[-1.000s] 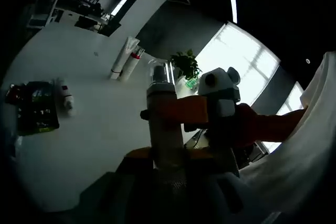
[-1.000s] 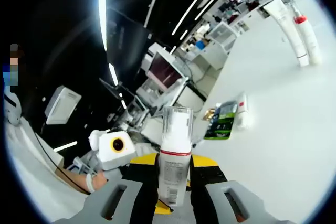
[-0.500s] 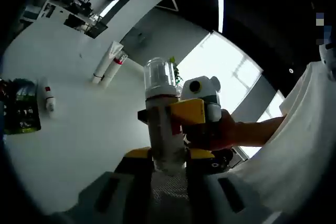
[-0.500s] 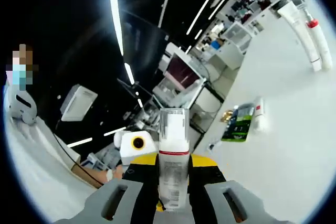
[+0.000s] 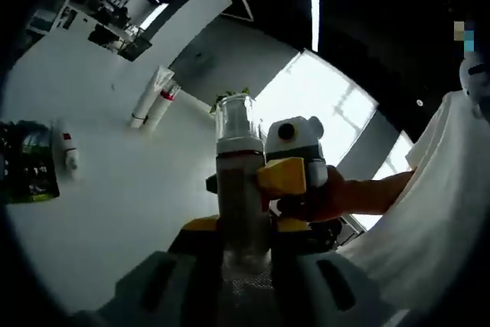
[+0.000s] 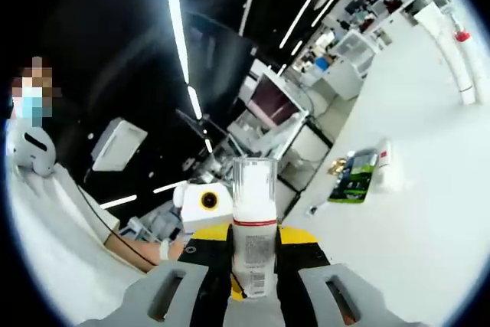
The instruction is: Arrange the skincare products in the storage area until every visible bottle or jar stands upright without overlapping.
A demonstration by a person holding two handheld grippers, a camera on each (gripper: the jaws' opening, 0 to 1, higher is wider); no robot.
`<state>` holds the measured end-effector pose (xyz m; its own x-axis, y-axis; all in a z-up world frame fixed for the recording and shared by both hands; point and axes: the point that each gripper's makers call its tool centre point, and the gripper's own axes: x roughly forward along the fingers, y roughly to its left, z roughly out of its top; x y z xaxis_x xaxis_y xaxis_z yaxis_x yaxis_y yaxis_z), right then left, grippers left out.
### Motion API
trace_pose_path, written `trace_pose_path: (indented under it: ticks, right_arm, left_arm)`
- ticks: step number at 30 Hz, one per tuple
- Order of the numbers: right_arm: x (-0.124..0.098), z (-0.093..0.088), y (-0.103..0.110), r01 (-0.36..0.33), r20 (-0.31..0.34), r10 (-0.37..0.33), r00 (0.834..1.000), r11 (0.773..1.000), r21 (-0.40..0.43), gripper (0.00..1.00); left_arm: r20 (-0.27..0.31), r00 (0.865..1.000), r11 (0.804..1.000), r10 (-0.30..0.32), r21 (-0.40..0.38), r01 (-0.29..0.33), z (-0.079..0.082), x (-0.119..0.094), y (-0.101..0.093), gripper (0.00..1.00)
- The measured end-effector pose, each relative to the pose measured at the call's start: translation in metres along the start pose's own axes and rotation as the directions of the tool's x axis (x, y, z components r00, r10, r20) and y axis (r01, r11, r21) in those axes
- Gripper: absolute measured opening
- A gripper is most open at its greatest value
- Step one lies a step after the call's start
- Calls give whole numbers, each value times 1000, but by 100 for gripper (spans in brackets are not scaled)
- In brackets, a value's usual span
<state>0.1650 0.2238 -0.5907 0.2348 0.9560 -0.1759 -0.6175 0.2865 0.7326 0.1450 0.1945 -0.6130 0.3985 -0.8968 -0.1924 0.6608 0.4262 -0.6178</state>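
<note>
A foam-pump bottle [image 5: 241,181] with a clear cap stands between the jaws of my left gripper [image 5: 243,229], which is shut on its lower body. The same bottle [image 6: 253,229], white with a red band under the cap, rises between the jaws of my right gripper [image 6: 253,269], also shut on it. The right gripper's yellow jaw [image 5: 283,175] presses against the bottle's right side, with a hand [image 5: 337,197] behind it. Two tubes [image 5: 150,99] lie side by side at the table's far end. A small white bottle [image 5: 69,155] lies flat beside a dark green box [image 5: 29,172].
The white table [image 5: 130,189] stretches wide and bare between the held bottle and the lying items. The green box [image 6: 356,178] and small bottle [image 6: 383,165] sit near the table edge, with the tubes [image 6: 463,67] farther off. A white sleeve [image 5: 444,212] is close at the right.
Both views have swung as the hands lifted the bottle. The right gripper's jaw, which lay across the bottle's neck, now sits beside its upper body. Table items have not moved.
</note>
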Motion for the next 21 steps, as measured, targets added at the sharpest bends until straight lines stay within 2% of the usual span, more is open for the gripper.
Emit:
trace_pose_path:
  ticks: [1, 3, 6, 7, 9, 10, 12, 13, 15, 16, 17, 18, 20, 21]
  right_arm:
    - [1, -1, -3, 27, -3, -27, 1000, 1000, -5, 18]
    - [2, -3, -11, 86, -11, -86, 996, 996, -10, 18]
    - [5, -5, -20, 142, -15, -142, 990, 990, 0, 19]
    - [6, -7, -24, 168, -17, -168, 986, 986, 5, 19]
    - [8, -12, -28, 202, -32, -202, 979, 979, 12, 19]
    - [9, -13, -30, 216, -38, -215, 976, 976, 14, 19]
    - [9, -17, -37, 250, -48, -248, 968, 967, 46, 19]
    - [8, -18, -39, 256, -44, -254, 966, 964, 73, 19]
    - [6, -16, -39, 251, -29, -249, 968, 960, 121, 18]
    - [4, -16, -39, 246, -24, -245, 969, 963, 113, 18]
    - [3, -15, -37, 241, -22, -240, 970, 966, 97, 17]
    - [2, -14, -37, 240, -24, -239, 971, 969, 62, 17]
    - [0, -16, -37, 248, -40, -247, 968, 969, 21, 16]
    - [-1, -15, -37, 246, -38, -245, 969, 969, 28, 16]
  left_arm:
    - [-2, 1000, 1000, 18, 8, -18, 0, 0, 2, 18]
    - [-24, 993, 991, 117, 70, -115, -4, 0, 15, 18]
    - [-38, 974, 963, 221, 167, -212, -7, -1, 27, 18]
    - [-45, 961, 942, 273, 216, -257, -9, -2, 32, 18]
    - [-64, 946, 915, 318, 280, -289, -13, -1, 36, 18]
    - [-74, 932, 888, 356, 336, -312, -17, 0, 39, 18]
    - [-81, 912, 840, 402, 429, -332, -20, 0, 42, 18]
    - [-80, 909, 832, 408, 442, -335, -21, 1, 42, 18]
    - [-68, 913, 829, 402, 451, -332, -20, 3, 38, 19]
    - [-47, 914, 801, 404, 500, -329, -16, 3, 37, 19]
    - [-41, 911, 785, 410, 525, -329, -16, 3, 37, 20]
    - [-37, 911, 772, 410, 546, -325, -16, 5, 36, 20]
    - [-50, 911, 762, 409, 568, -311, -20, 7, 36, 21]
    - [-60, 911, 736, 408, 612, -289, -19, 7, 36, 21]
